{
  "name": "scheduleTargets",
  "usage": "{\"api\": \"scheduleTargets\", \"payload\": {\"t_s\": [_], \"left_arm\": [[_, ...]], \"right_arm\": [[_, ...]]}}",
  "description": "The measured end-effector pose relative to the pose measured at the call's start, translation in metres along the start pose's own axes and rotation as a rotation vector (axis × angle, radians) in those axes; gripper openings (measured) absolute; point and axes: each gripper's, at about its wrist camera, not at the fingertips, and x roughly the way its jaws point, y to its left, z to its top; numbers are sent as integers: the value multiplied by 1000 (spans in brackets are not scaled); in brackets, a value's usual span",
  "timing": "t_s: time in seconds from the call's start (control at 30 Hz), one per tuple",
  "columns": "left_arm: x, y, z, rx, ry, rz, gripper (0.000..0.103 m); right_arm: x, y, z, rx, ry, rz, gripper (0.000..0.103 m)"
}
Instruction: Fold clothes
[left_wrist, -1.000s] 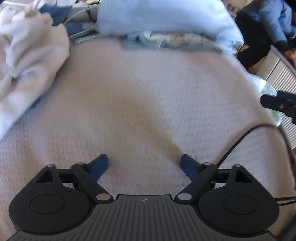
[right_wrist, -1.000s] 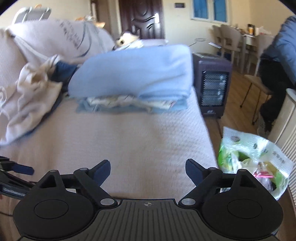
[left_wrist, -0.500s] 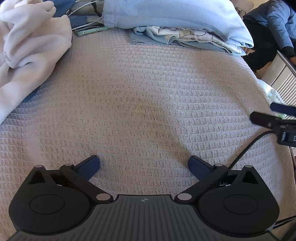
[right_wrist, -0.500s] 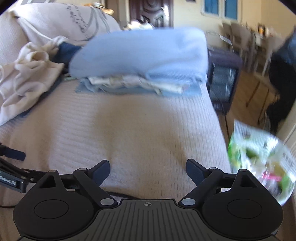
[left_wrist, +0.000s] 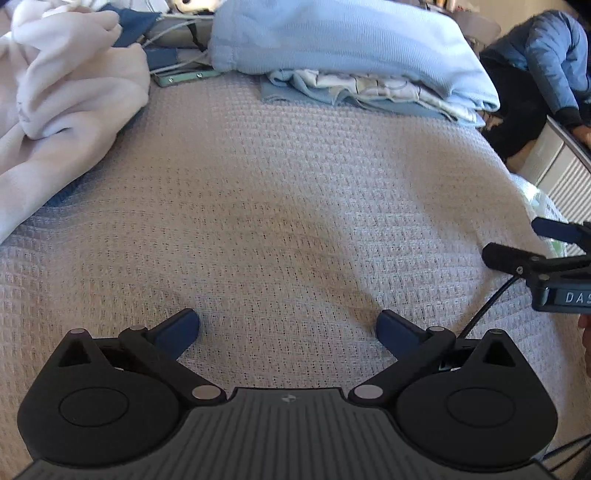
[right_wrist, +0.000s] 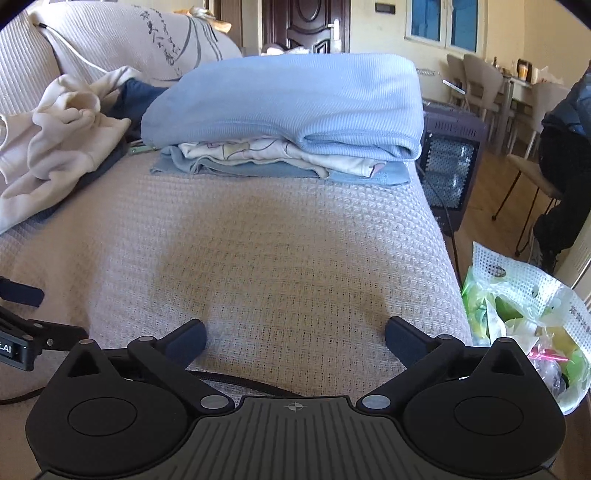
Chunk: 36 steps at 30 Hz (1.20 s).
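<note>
A crumpled cream garment (left_wrist: 62, 92) lies at the far left of the waffle-weave couch cover (left_wrist: 277, 206); it also shows in the right wrist view (right_wrist: 51, 147). A stack of folded clothes topped by a light blue one (left_wrist: 343, 48) sits at the far end, also in the right wrist view (right_wrist: 295, 107). My left gripper (left_wrist: 288, 328) is open and empty, low over the bare cover. My right gripper (right_wrist: 295, 336) is open and empty, over the cover near its right edge; it shows at the right of the left wrist view (left_wrist: 546, 251).
A dark blue garment (right_wrist: 140, 96) lies under the cream one. A plastic bag of items (right_wrist: 524, 325) sits on the floor right of the couch. A heater (right_wrist: 450, 162), chairs and a seated person (left_wrist: 546, 66) are beyond. A cable (left_wrist: 491, 306) trails by the left gripper.
Both grippers have moved back and tilted, so the folded stack and cream garment show more fully. Both stay open and empty.
</note>
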Motion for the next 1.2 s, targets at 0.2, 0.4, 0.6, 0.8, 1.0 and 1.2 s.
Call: {"api": "scheduleTargets", "payload": {"t_s": [0.2, 0.4, 0.6, 0.8, 1.0, 1.2], "left_arm": [[-5, 1, -9, -18, -74, 1, 103], [-4, 1, -16, -22, -145, 8, 103], [-1, 1, -18, -19, -194, 12, 103], [0, 1, -20, -8, -211, 15, 103], [2, 1, -21, 16, -276, 32, 103], [5, 3, -20, 15, -327, 43, 103]], "right_arm": [[-1, 2, -6, 6, -56, -13, 103], [0, 4, -10, 2, -103, -20, 103], [1, 5, -10, 1, -112, -27, 103], [1, 6, -13, -3, -124, -34, 103], [1, 7, -15, -4, -133, -37, 103], [1, 8, -12, -2, -129, -35, 103]]}}
